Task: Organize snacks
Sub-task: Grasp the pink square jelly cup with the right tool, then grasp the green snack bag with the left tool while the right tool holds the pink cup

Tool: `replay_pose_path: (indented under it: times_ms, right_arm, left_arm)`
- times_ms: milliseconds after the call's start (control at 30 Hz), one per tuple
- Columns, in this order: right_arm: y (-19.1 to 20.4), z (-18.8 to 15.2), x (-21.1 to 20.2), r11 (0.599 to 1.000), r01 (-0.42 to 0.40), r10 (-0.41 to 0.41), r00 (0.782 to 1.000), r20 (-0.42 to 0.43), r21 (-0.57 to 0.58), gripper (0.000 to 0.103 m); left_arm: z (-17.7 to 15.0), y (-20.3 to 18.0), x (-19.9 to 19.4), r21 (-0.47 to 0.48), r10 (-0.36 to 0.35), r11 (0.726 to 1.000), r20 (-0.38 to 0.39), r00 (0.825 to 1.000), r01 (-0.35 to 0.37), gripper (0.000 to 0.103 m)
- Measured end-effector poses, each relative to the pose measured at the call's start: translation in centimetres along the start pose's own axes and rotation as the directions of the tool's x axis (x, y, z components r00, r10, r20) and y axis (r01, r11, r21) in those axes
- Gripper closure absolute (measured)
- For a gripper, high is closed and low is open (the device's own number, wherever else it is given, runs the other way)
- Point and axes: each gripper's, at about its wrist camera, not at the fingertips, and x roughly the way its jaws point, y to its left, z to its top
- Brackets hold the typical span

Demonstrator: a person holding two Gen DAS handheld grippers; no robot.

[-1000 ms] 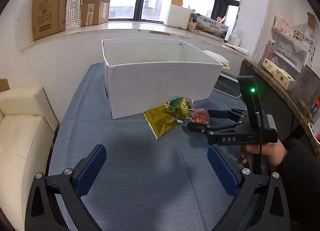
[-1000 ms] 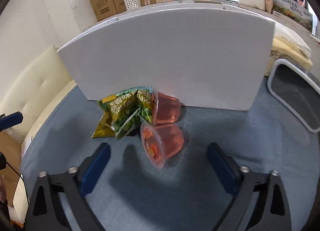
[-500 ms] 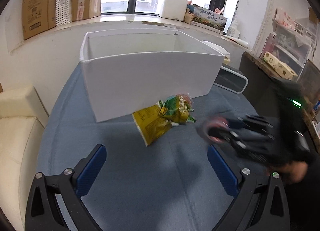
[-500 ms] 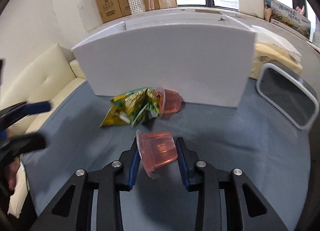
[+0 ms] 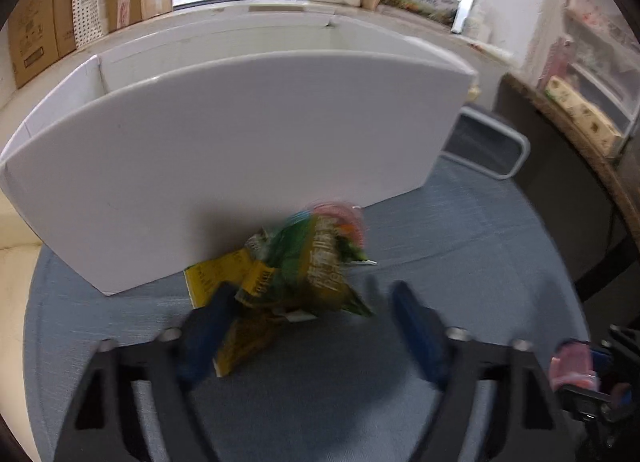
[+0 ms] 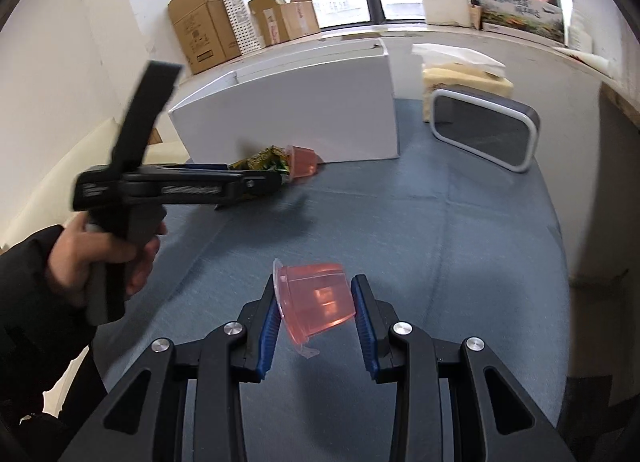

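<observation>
My right gripper [image 6: 317, 304] is shut on a pink jelly cup [image 6: 316, 300] and holds it above the blue table, back from the white box [image 6: 304, 114]. It also shows at the right edge of the left wrist view [image 5: 572, 366]. My left gripper [image 5: 316, 314] is blurred, its fingers partly closed around a green and yellow snack bag [image 5: 304, 270] that lies against the box front [image 5: 240, 166]. The fingers do not look fully clamped. A second pink jelly cup [image 6: 302, 162] lies behind the bag by the box, blurred in the left wrist view [image 5: 340, 218].
A grey-rimmed dark tray [image 6: 484, 130] stands right of the box. Cardboard boxes [image 6: 208, 30] line the windowsill. A cream sofa [image 6: 92, 154] is left of the table. A shelf with packets [image 5: 584, 118] is at the right.
My right gripper has lifted the jelly cup and pulled back from the box. My left gripper has moved forward to the snack bag and its fingers have closed in around it.
</observation>
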Motion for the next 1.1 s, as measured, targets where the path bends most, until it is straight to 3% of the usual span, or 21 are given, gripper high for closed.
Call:
replay_pose_path:
  times_ms: [100,233,600,933,1100]
  right_arm:
    - [-0.1,-0.5,-0.2,1.000,0.005,-0.005,1.000,0.002,0.011,0.066]
    - [0.0,-0.6,-0.2,1.000,-0.009,0.009,1.000,0.009,0.026,0.066]
    - [2.0,0.2,1.0,0.999,-0.035,0.035,0.999,0.009,0.002,0.066]
    - [2.1,0.0,0.7,1.000,-0.027,0.027,1.000,0.016,0.010,0.066]
    - [2.8,0.3,0.2,0.999,-0.035,0.035,0.999,0.029,-0.007,0.066]
  left_arm:
    - [0.2,0.5,-0.7,-0.007,0.006,1.000,0.023,1.000,-0.005,0.064]
    - [0.1,1.1,-1.6,-0.002,-0.049,0.999,0.019,0.999,0.049,0.088]
    - [-0.2,1.3,-2.5,0.023,-0.147,0.989,0.035,0.988,0.146,0.093]
    - [-0.8,0.7,-5.2,0.091,-0.147,0.986,0.090,0.985,0.139,0.095]
    - [-0.7,1.0,-8.3,0.103,-0.153,0.985,0.160,0.975,0.137,0.095]
